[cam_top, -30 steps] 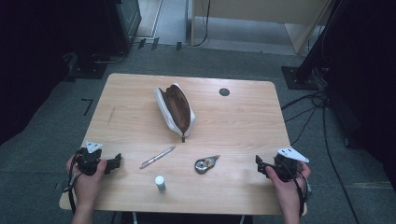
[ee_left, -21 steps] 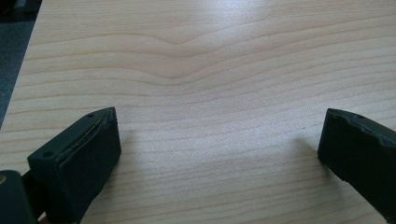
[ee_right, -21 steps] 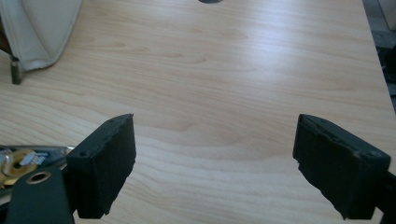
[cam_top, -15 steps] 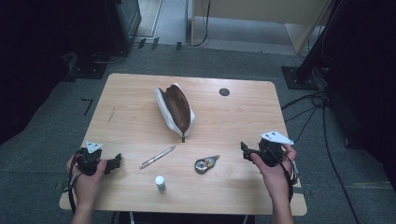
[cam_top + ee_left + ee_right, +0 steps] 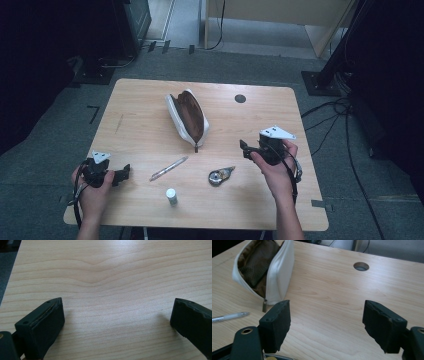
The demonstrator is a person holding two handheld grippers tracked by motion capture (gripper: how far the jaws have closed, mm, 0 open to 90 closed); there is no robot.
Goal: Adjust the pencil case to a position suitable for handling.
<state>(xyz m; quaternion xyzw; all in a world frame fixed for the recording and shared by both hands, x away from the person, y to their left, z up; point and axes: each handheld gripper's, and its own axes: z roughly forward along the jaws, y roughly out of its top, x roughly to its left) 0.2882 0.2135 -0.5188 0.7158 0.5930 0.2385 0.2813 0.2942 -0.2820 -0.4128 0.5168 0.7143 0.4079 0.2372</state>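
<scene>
The right hand-held gripper (image 5: 246,148), jaws apart, empty and just been narrowing, approaches the open pouch (image 5: 188,117), probably needing alignment before gripping; the left hand-held gripper (image 5: 125,173) rests wide open, empty.

The right black tongs (image 5: 243,148), held in the person's right hand (image 5: 274,167), have moved from the wooden tabletop's (image 5: 150,125) right edge inward toward the open white pencil pouch (image 5: 188,118), jaws closing slightly with nothing between them.
</scene>
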